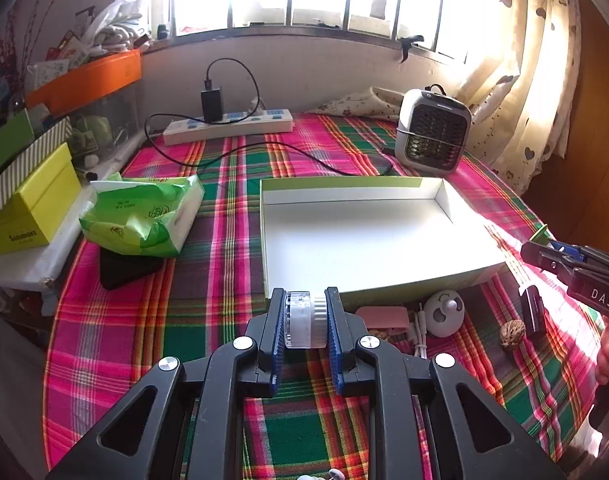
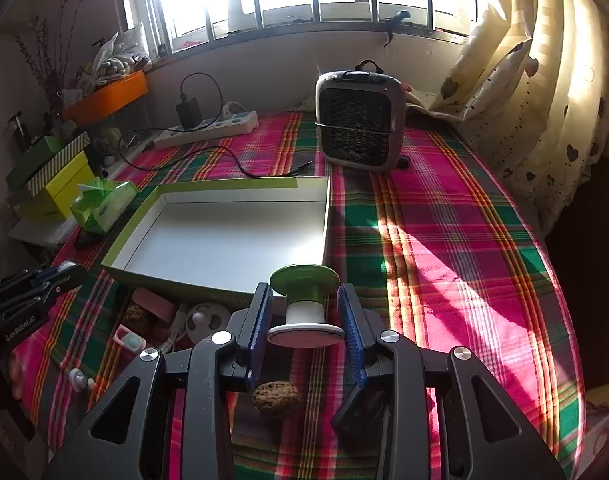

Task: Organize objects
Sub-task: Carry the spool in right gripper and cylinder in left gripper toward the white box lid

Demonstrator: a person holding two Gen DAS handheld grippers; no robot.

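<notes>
pink-green plaid tablecloth [image 1: 208,292], box [image 1: 456,276] white inside with lime walls, green-and-white spool [image 2: 304,300], possibly brown walnut [image 2: 276,398].

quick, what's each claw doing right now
left claw: shut on a small clear and white round piece
right claw: shut on a green and white spool

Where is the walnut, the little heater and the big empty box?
walnut [image 2: 276,397]: right wrist view, on its wrinkly shell.
little heater [image 2: 360,120]: right wrist view, on its dark front grille.
big empty box [image 1: 368,236]: left wrist view, on its bare white floor.
</notes>
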